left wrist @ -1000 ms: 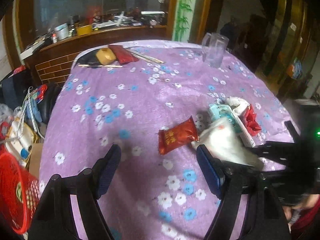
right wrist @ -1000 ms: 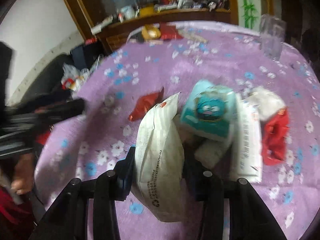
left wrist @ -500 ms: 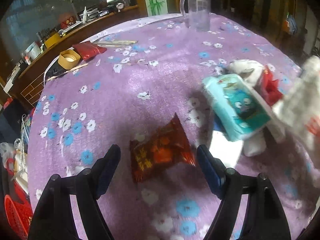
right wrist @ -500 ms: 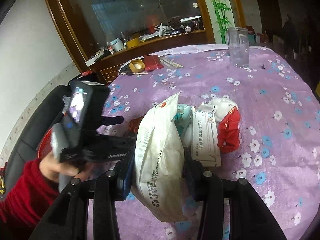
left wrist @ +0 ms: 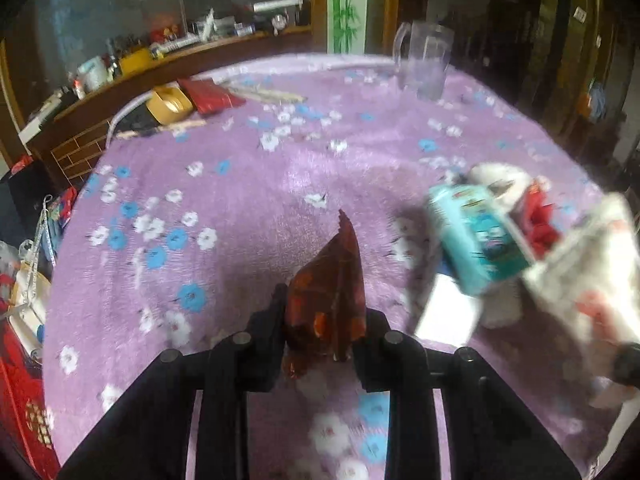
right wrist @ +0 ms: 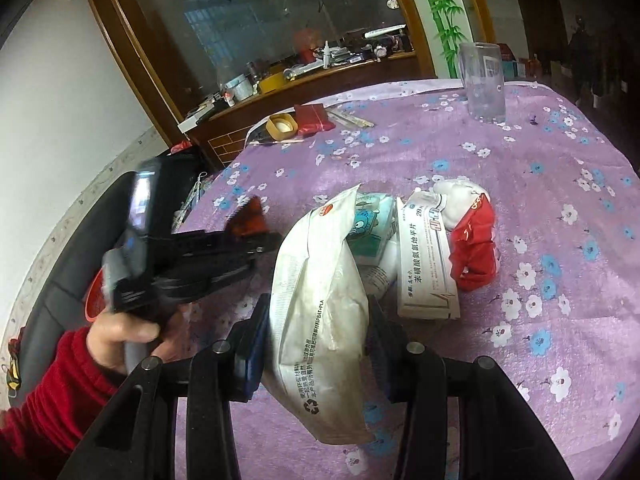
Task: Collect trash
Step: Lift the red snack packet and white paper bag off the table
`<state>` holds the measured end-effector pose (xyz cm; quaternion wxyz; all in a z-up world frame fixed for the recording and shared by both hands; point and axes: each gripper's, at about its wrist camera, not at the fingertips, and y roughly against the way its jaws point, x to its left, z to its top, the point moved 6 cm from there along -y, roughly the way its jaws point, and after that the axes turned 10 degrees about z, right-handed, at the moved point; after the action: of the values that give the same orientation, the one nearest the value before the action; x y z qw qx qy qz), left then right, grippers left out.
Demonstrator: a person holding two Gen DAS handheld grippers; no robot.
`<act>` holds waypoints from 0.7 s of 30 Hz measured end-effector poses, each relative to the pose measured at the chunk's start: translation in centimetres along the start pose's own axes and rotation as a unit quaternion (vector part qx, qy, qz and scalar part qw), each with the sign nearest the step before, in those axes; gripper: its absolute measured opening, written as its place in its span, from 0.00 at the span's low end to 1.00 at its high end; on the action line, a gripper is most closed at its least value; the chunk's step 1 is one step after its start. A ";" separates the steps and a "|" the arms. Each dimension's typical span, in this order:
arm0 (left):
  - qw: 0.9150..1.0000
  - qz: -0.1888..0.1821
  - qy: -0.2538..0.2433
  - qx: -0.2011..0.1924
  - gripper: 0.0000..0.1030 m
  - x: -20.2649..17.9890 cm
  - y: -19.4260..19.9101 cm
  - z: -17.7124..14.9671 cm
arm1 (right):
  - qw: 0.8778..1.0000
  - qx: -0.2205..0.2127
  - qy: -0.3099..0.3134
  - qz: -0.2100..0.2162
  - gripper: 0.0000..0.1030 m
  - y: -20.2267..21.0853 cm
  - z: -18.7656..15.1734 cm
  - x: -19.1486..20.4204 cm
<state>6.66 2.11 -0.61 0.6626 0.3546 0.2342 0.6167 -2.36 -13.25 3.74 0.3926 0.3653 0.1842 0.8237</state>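
Left gripper [left wrist: 320, 320] closing on a dark red snack wrapper [left wrist: 328, 280] — jaws pressing the wrapper from both sides, wrapper standing on edge between them with one pointed corner up, above the purple flowered tablecloth [left wrist: 240, 200]. Seen also from the right wrist camera: left gripper [right wrist: 260, 240] blurred, gripped by a hand [right wrist: 120, 332] in a red sleeve [right wrist: 48, 392], with the red wrapper [right wrist: 246, 220] at its tip.

Right gripper [right wrist: 316, 332] clenched on a white plastic bag [right wrist: 320, 300] — bag upright between the jaws, printed text and a recycling mark on its lower part, its bottom hanging below the fingers.

Just behind the white bag, a small heap of trash on the cloth: a teal tissue pack [right wrist: 370, 228], a white medicine box [right wrist: 428, 264] lying flat, crumpled white paper [right wrist: 456, 196] and a crumpled red wrapper [right wrist: 476, 244], all touching or overlapping.

Far side of the table: a clear plastic jug [right wrist: 482, 80] standing upright, well apart from the heap. Near the far left edge, a roll of tape [right wrist: 282, 126] beside a flat red packet [right wrist: 314, 118], and some chopsticks [right wrist: 354, 120] next to them.

Below the table edge in the left wrist view, part of a red basket [left wrist: 20, 408].
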 end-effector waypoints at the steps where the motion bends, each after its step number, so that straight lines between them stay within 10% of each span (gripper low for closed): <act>1: 1.000 -0.005 0.007 -0.007 0.26 0.1 1.0 -0.2 | 1.000 -0.002 0.001 -0.001 0.47 0.0 0.0 0.1; 21: 0.992 0.054 0.080 -0.083 0.27 1.5 11.7 -6.8 | 1.000 -0.005 0.022 0.005 0.47 0.1 -2.9 4.2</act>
<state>-5.84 4.69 4.09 0.6351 0.2600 0.2148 0.6949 -6.36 -10.11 3.80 0.3861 0.3464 0.1871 0.8342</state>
